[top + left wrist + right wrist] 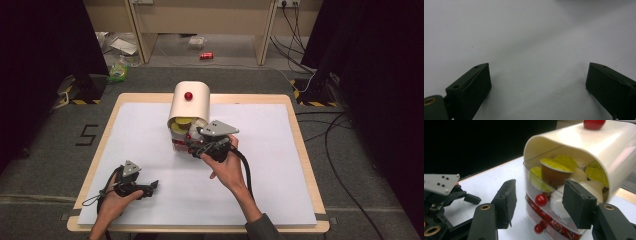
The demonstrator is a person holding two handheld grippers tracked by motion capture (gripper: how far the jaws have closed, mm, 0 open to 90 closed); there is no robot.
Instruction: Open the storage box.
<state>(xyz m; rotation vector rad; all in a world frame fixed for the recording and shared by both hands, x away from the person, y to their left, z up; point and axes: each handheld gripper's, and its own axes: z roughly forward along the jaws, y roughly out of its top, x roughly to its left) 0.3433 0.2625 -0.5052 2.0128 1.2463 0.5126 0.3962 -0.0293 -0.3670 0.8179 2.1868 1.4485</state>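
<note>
Near the desk's [150, 200] far-middle edge, the capsule dispenser [189, 107] has its upper drawer pulled open. Right gripper [537, 205], narrowed but gripping nothing, probably goes for a capsule [554, 171] next. Left gripper [537, 82] rests apart.

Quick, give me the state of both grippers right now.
Left gripper: open, holding nothing, over the bare table.
Right gripper: open, jaws apart in front of the capsule box, holding nothing.
</note>
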